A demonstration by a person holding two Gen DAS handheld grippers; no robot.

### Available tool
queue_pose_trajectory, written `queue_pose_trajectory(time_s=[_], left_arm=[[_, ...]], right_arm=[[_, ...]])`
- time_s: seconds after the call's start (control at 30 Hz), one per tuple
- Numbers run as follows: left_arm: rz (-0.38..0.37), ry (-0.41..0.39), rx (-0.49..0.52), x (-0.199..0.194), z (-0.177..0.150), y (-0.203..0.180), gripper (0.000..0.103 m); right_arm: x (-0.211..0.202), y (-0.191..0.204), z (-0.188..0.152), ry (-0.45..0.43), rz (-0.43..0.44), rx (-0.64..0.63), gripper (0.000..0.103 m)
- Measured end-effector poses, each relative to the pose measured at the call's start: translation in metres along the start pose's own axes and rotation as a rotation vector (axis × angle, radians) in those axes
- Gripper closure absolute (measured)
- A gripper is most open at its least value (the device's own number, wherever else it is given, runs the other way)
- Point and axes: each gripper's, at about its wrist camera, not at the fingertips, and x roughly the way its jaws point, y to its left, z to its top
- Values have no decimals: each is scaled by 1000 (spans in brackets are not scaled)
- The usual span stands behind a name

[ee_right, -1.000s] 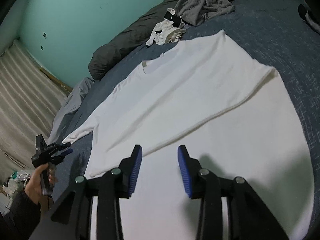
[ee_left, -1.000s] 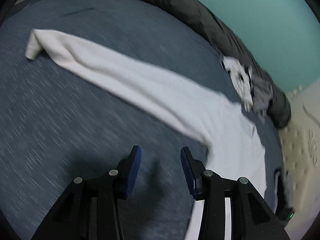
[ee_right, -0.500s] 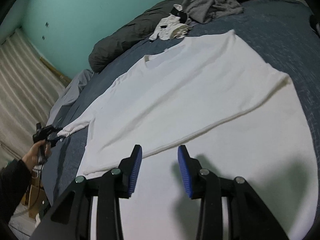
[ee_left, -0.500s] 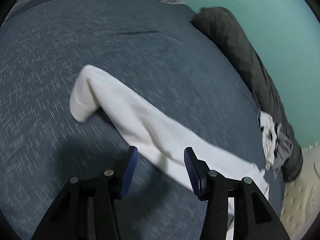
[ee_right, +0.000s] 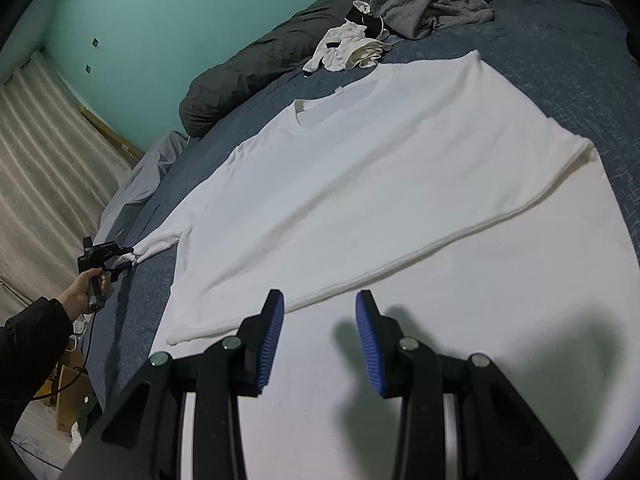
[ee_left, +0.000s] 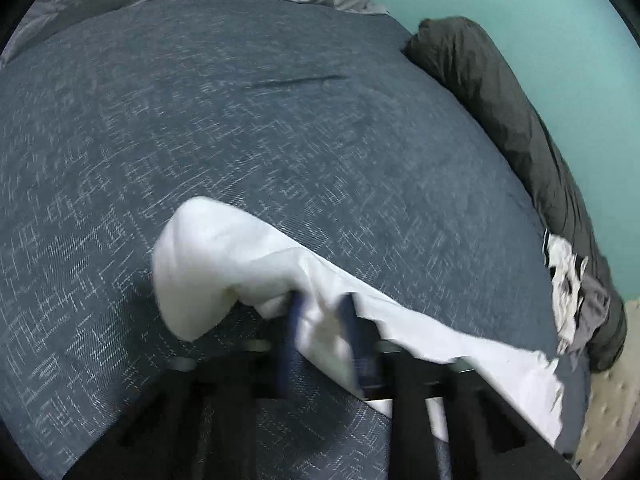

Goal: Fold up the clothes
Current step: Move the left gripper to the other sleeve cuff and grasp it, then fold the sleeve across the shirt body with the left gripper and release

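A white long-sleeved shirt lies spread flat on the dark blue bed cover, collar toward the far side. Its left sleeve runs out across the cover, and the cuff end bulges up. My left gripper is shut on that sleeve a little behind the cuff, its blue pads blurred. In the right wrist view this left gripper sits at the sleeve's end, held by a hand. My right gripper hovers open over the shirt's lower body, nothing between its pads.
A dark rolled duvet lies along the teal wall. Beside it sit a crumpled white garment and a grey one. A pale sheet hangs at the bed's corner near the curtain.
The left gripper travelled along the sleeve toward the cuff and its jaws, open before, have closed on the fabric. The right gripper has stayed where it was, still open.
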Motion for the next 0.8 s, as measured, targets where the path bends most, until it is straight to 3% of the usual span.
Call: queue_pose_trajectory(time_s=[0.53, 0.63, 0.8], left_arm=[[-42, -38, 93, -45, 1, -39, 101], [-89, -45, 137, -57, 5, -64, 101], [-241, -30, 278, -89, -17, -145, 101]], right_arm=[[-10, -1, 5, -30, 26, 18, 66], [-10, -2, 6, -27, 36, 31, 66], [-14, -7, 7, -22, 41, 54, 66]])
